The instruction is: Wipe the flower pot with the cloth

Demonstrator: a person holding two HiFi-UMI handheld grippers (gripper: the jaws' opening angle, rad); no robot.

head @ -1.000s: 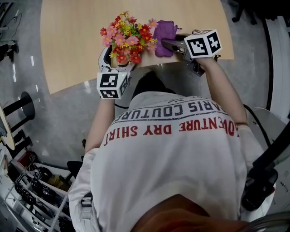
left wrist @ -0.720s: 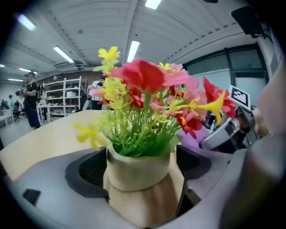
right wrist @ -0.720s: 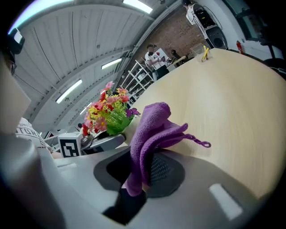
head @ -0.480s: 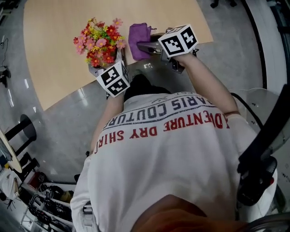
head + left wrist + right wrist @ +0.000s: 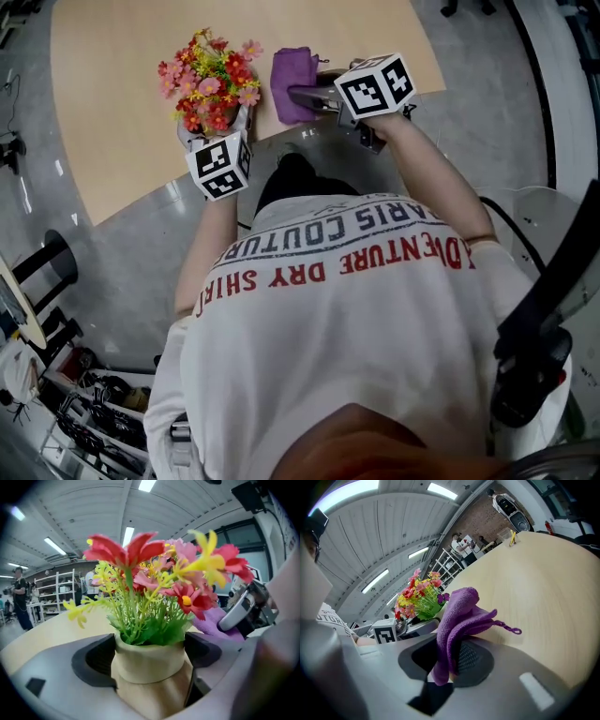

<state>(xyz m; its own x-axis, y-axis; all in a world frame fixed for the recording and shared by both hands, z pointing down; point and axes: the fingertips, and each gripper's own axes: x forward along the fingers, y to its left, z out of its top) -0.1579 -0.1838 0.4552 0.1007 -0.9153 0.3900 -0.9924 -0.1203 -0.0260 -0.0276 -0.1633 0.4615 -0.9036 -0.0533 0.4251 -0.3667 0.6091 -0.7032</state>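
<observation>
Left hand-held gripper (image 5: pixel 150 654) leftward, cloth (image 5: pixel 294 73) alongside

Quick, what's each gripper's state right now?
Left gripper: closed on the flower pot.
Right gripper: closed on the cloth.

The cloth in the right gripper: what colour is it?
The cloth is purple; the right gripper view shows it best.

- The person's white T-shirt (image 5: pixel 356 309), back behind both claws, carries a grey line reading "PARIS COUTURE". It is upside down in the head view, and its end letters curve out of sight.
- Just under that line on the same shirt are red capitals, "ADVENTURE DRY SHIRT", also upside down.
- The marker cube (image 5: pixel 218 167) at the rear of the left gripper (image 5: pixel 214 131) shows black-and-white square codes with no letters.
- The marker cube (image 5: pixel 375 84) at the rear of the right gripper (image 5: pixel 307 94) shows the same kind of square code.
</observation>
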